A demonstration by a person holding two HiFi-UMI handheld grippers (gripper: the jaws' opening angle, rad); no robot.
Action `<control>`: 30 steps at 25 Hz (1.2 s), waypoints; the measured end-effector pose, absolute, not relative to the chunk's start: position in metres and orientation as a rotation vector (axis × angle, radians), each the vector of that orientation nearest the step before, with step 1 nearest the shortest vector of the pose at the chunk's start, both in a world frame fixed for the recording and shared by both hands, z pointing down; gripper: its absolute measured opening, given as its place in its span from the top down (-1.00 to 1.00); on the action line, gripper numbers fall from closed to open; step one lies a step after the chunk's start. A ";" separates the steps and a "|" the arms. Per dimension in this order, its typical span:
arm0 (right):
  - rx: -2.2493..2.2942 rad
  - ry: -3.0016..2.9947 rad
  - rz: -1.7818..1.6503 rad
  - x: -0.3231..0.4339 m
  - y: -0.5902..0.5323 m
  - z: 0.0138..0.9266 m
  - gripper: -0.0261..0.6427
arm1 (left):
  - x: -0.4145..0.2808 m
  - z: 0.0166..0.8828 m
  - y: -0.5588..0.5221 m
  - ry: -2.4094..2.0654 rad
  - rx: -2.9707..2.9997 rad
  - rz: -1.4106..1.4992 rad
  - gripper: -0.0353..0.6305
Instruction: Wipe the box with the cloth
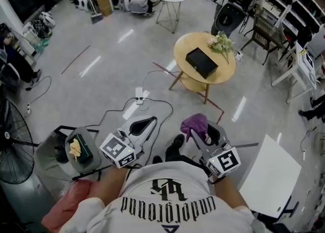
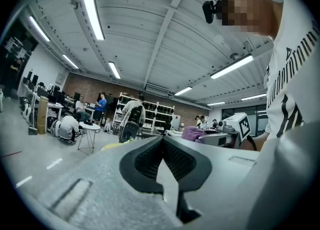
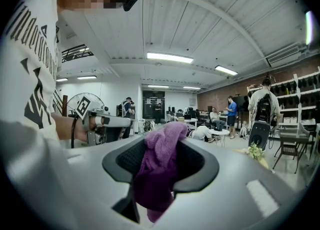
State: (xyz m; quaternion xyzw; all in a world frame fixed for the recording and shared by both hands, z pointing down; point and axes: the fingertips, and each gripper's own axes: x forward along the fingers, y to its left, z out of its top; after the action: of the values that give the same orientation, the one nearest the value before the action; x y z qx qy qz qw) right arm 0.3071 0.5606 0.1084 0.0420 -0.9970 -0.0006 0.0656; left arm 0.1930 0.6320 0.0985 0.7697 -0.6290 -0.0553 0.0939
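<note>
The flat, matte black box lies on the round wooden table, beside a small flower bunch. Well short of that table, the right gripper pinches a bunched, fuzzy purple cloth. The left gripper has its ribbed jaws pressed together with nothing between them.

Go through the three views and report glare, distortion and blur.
Head view: sharp, wide-angle, with white light streaks glaring on the floor. Left gripper view: fisheye with dark corners, light strips blown out, the shut left gripper soft. Right gripper view: same fisheye; the purple cloth slightly soft.
</note>
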 end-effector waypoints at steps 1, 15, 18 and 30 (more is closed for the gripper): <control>0.124 -3.005 0.001 0.305 0.556 0.110 0.40 | 0.191 0.101 0.628 -1.866 2.279 -0.162 0.89; 0.054 -2.999 0.066 0.232 0.432 0.153 0.40 | 0.126 0.130 0.515 -1.894 2.247 -0.142 0.88; 0.048 -2.999 0.077 0.218 0.395 0.159 0.40 | 0.113 0.138 0.480 -1.895 2.236 -0.140 0.88; 0.025 -3.007 0.063 0.195 0.283 0.141 0.39 | 0.088 0.122 0.364 -1.907 2.239 -0.138 0.89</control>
State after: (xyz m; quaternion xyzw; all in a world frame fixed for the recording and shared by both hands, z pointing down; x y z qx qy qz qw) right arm 0.1953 0.2828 0.1411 0.0083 -0.9975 0.0208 0.0670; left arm 0.0885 0.3643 0.1219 0.7568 -0.6445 -0.0465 0.0984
